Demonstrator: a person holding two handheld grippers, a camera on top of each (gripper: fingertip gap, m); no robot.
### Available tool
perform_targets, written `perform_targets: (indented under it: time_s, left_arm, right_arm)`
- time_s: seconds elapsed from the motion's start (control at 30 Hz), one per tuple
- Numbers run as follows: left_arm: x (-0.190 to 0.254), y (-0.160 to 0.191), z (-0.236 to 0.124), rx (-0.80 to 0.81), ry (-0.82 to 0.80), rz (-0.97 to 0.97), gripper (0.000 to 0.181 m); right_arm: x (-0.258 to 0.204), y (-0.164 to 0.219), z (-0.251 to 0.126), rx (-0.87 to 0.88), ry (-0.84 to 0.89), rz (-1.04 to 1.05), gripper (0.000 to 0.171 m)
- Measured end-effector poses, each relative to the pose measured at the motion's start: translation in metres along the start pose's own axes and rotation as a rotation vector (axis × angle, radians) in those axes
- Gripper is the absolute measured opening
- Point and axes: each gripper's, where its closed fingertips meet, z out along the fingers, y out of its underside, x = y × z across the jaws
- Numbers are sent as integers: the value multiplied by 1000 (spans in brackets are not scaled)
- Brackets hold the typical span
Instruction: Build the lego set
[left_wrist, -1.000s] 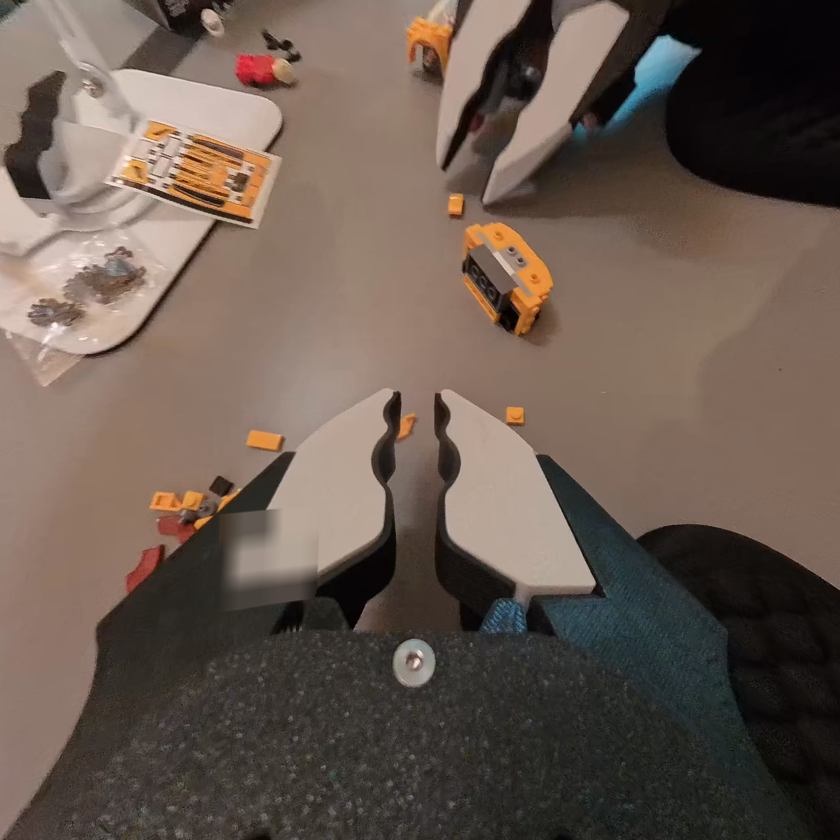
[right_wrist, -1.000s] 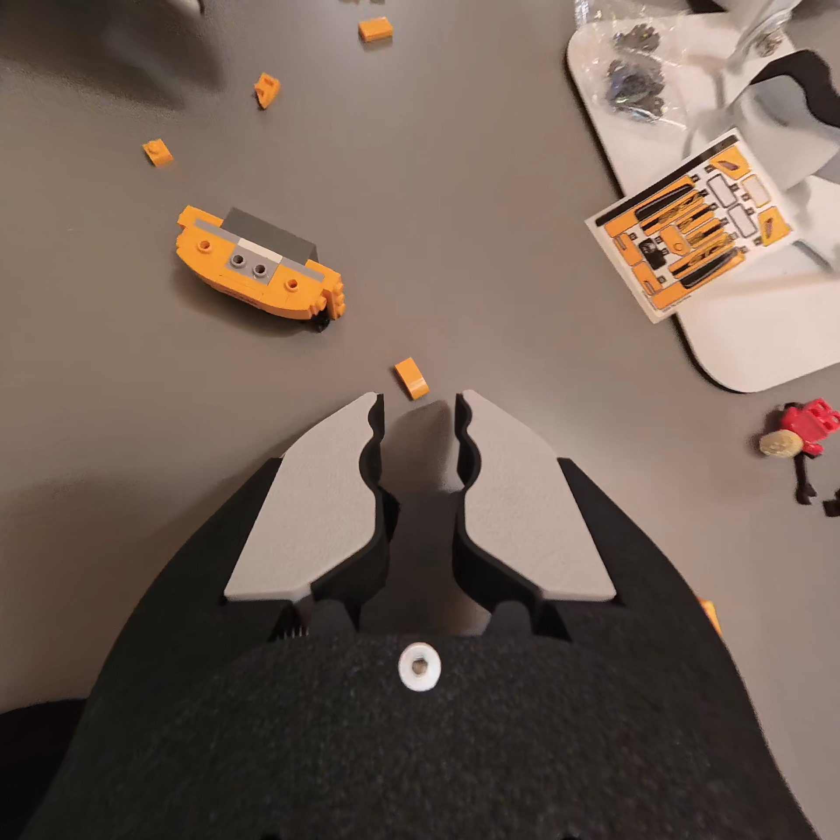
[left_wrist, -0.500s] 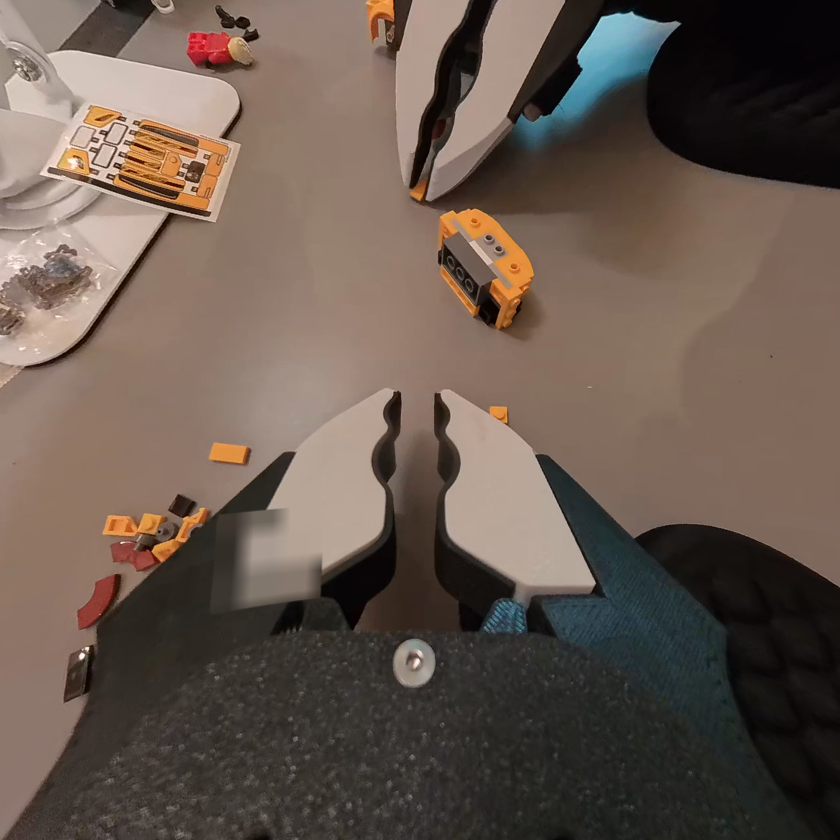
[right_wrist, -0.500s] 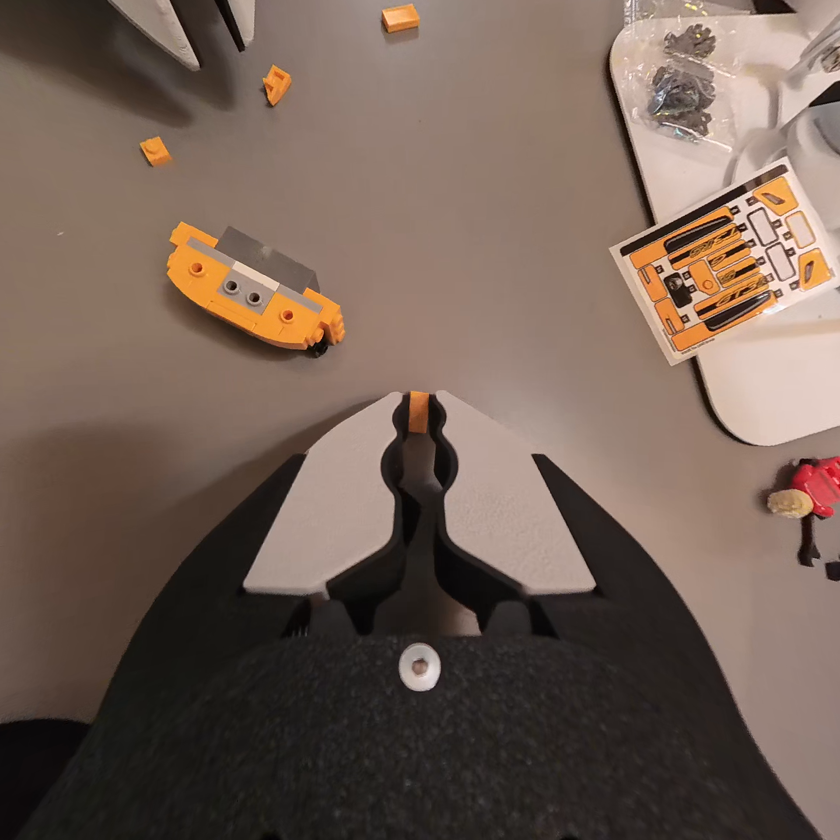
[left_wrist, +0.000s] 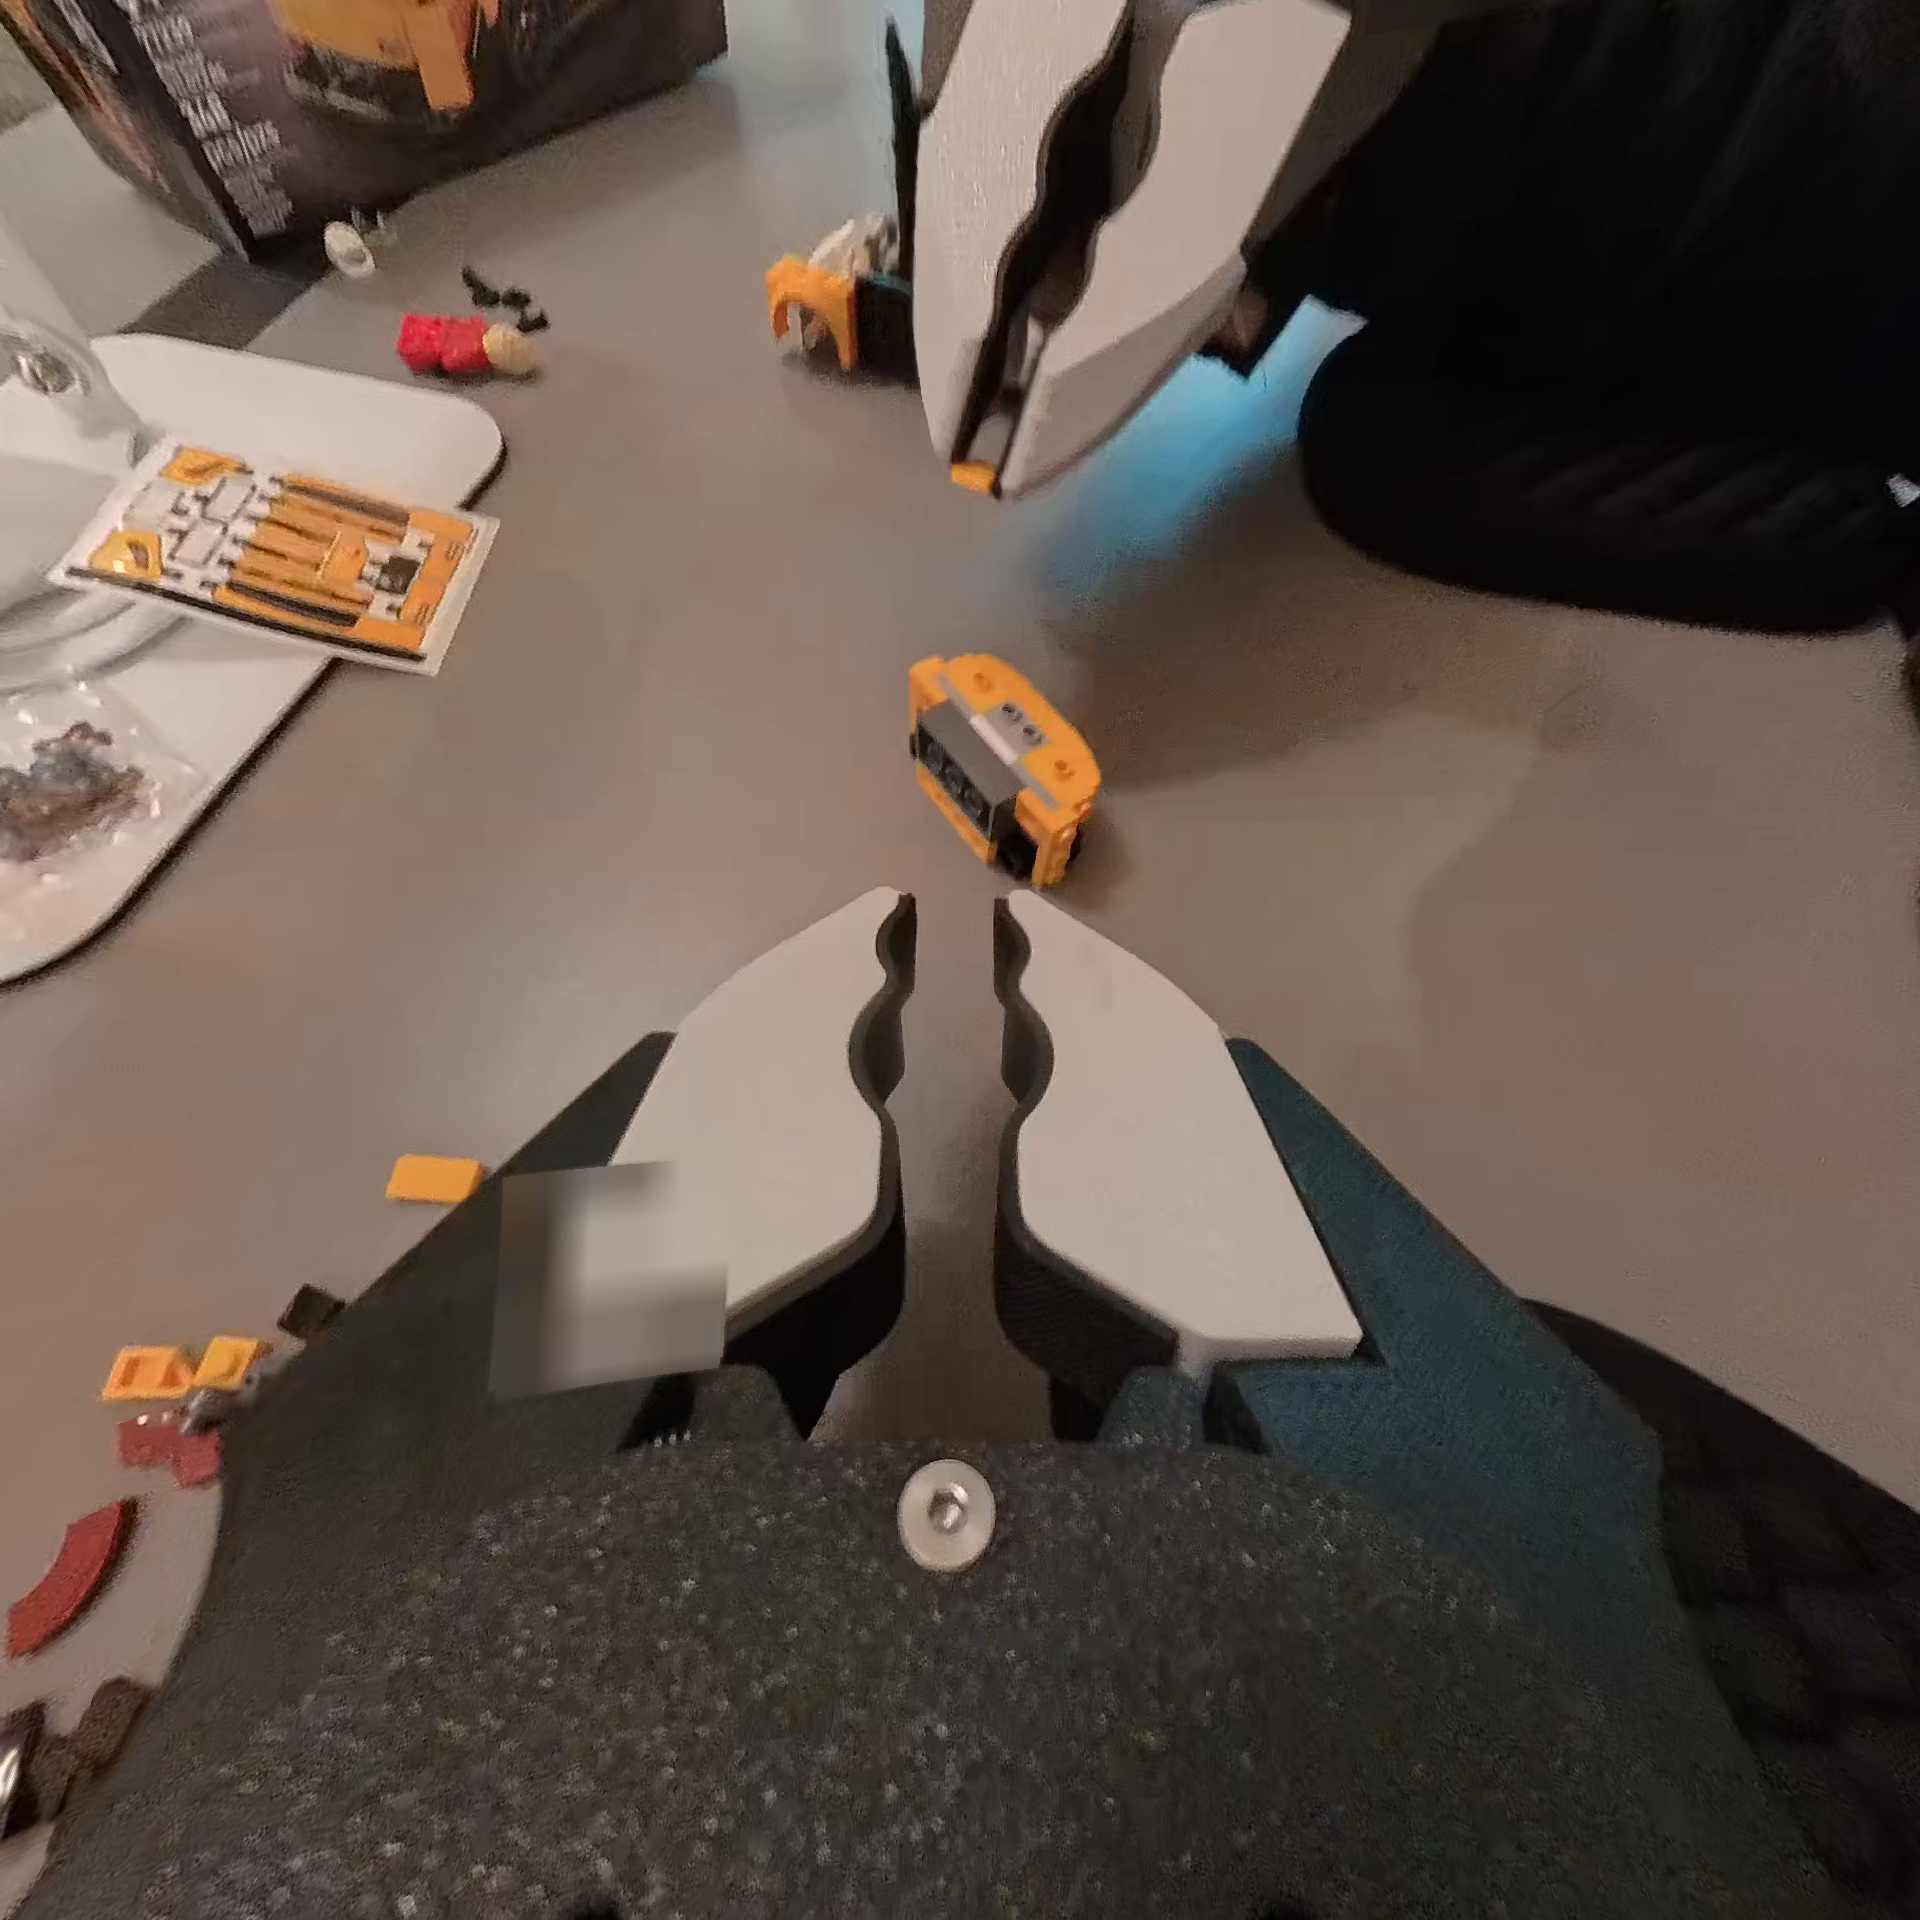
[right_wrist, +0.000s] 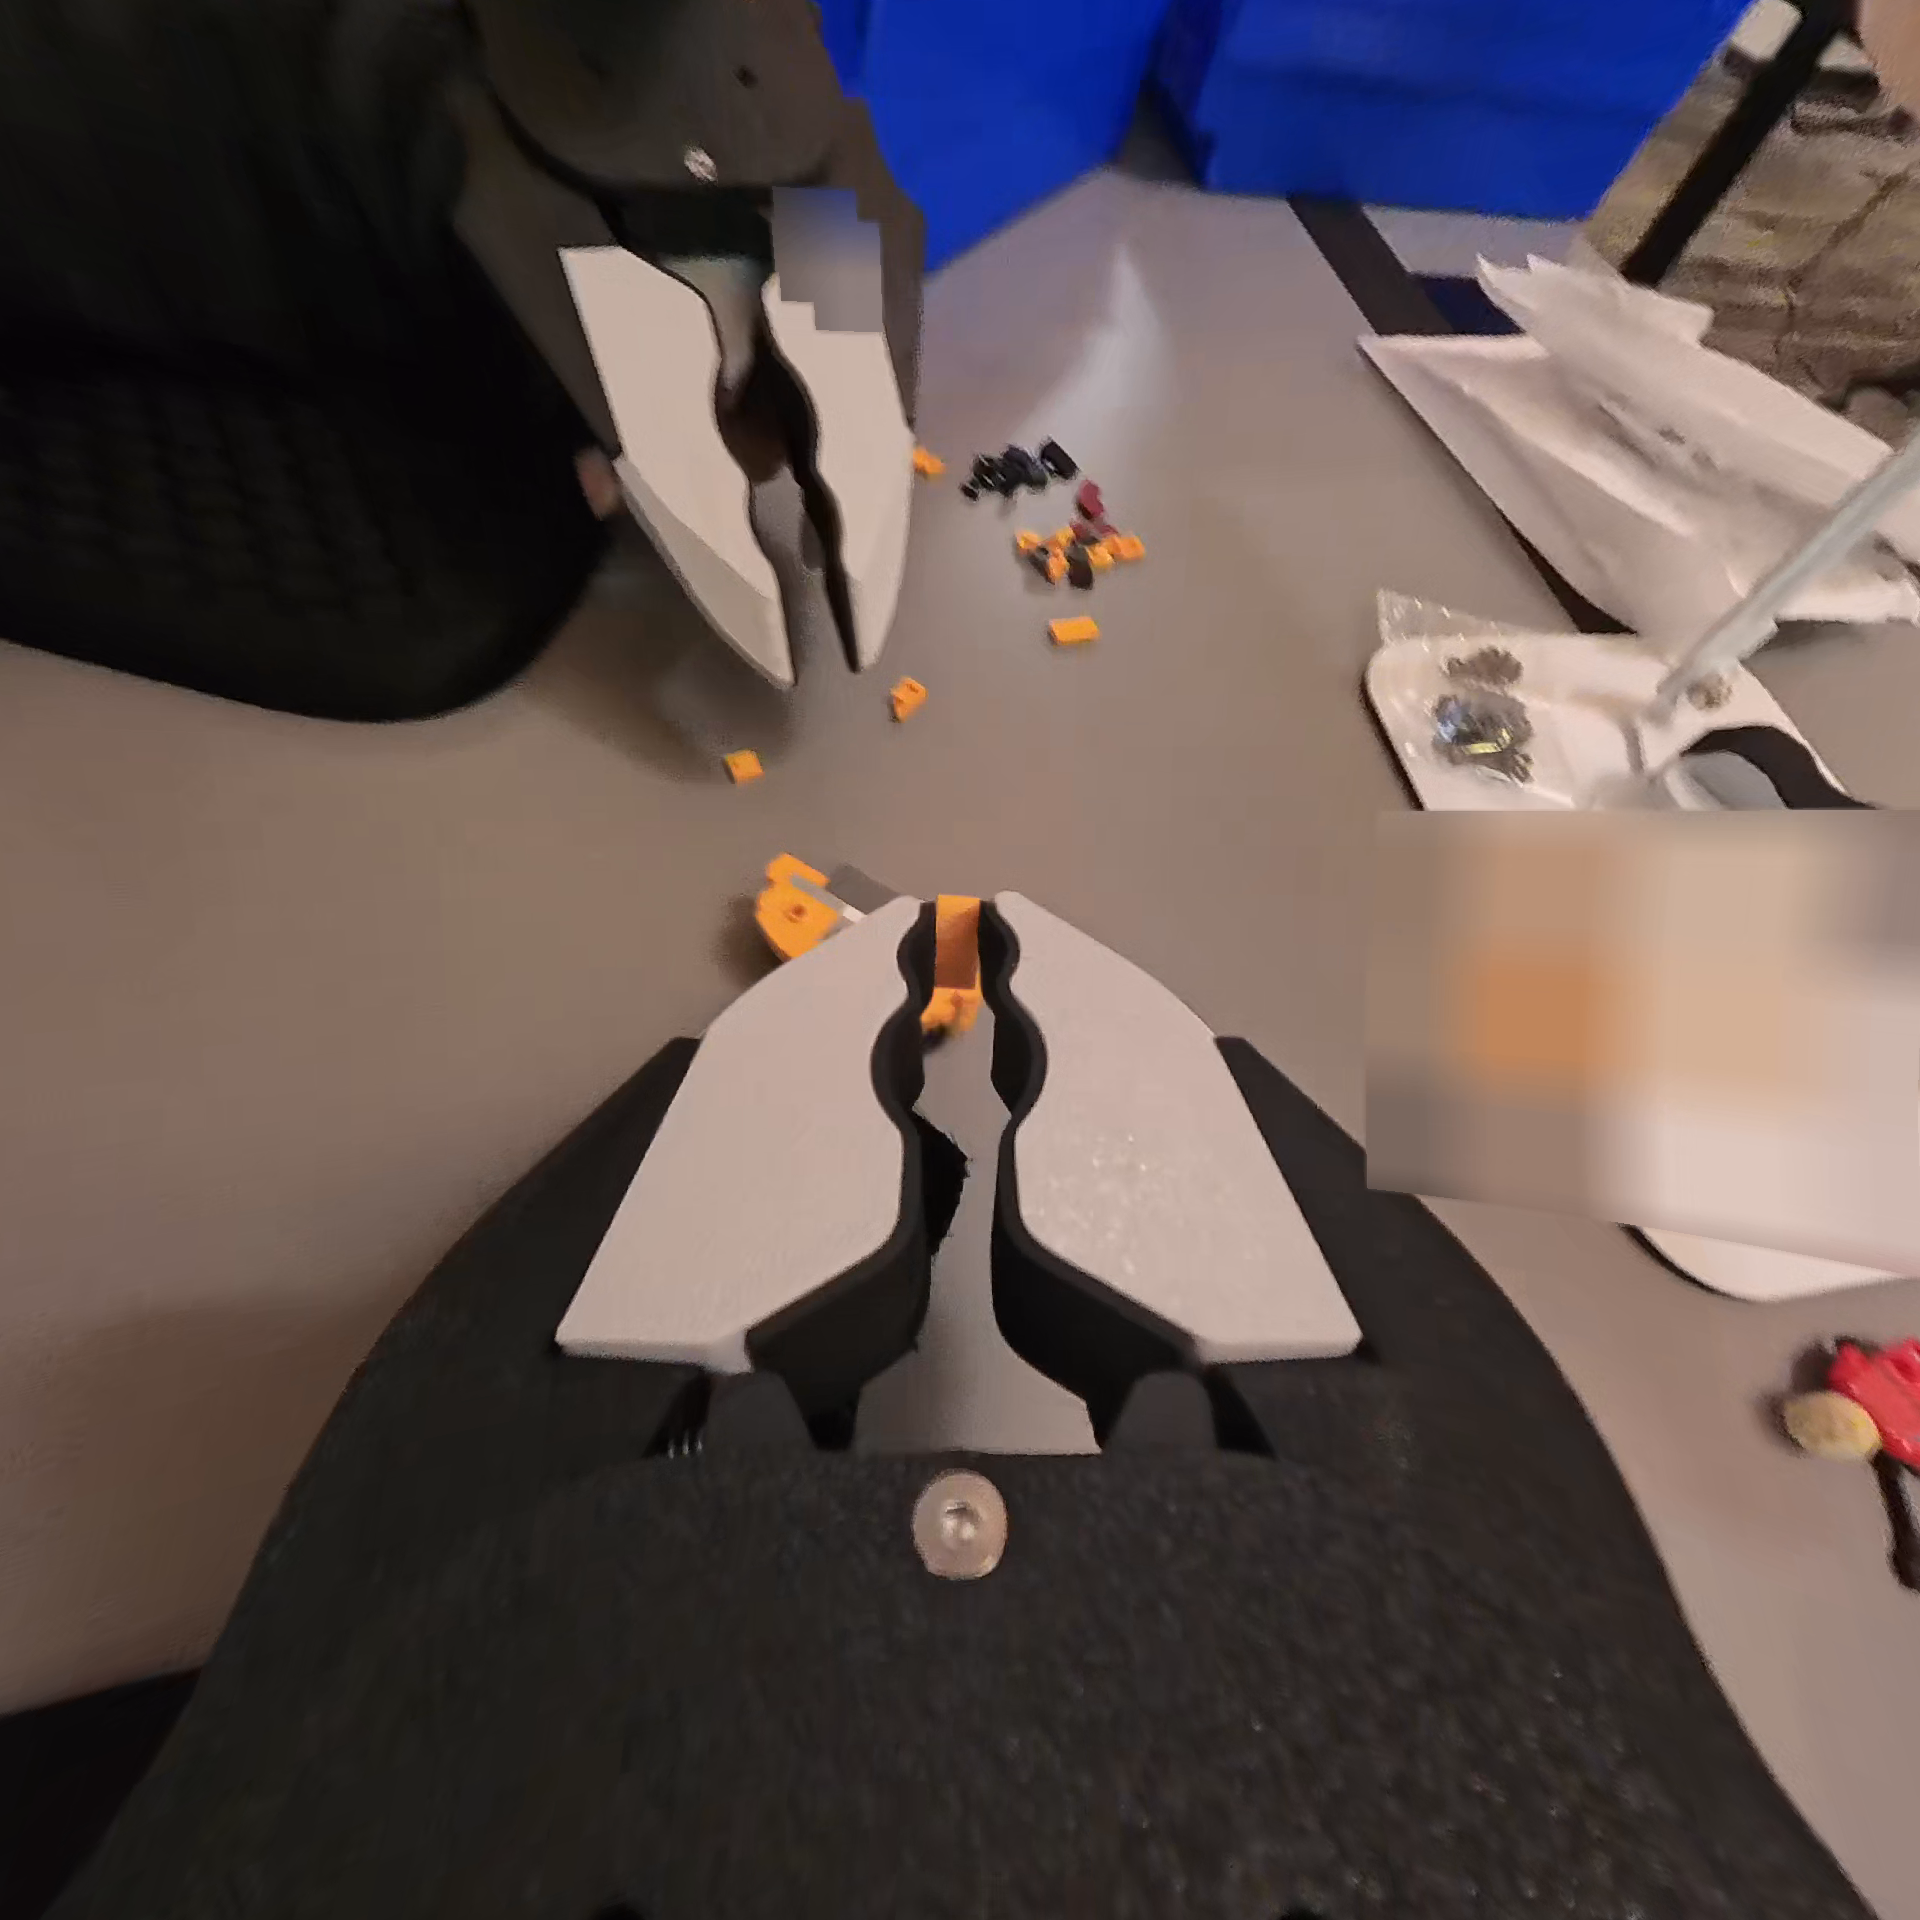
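At frame centre, the right tool (right_wrist: 958, 914) is pinching a small orange brick (right_wrist: 956, 951) (light, rigid, slippery, best held by flat sides) while the left tool (left_wrist: 954, 914) is hovering open.

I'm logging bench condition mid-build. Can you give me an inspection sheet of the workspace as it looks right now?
Surface: grey table, bare in the middle.
Job's things: orange sub-assembly on table; small orange brick in right gripper.
Clutter: loose orange bricks, sticker sheet, parts bag, red minifigure, set box.
Grippers: left gripper open, empty; right gripper shut on brick.
Cables: nothing seen.
Surroundings: blue bins.
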Motion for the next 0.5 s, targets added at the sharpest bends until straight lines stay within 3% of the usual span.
perform_targets:
  time_s: [0.27,0.5]
  left_arm:
    - [22,-40,-4,190,65,-22,13]
    - [38,-52,-5,263,271,-278,16]
  right_arm:
    - [-37,-36,10,150,-126,-13,8]
    - [-49,-39,23,55,30,-331,8]
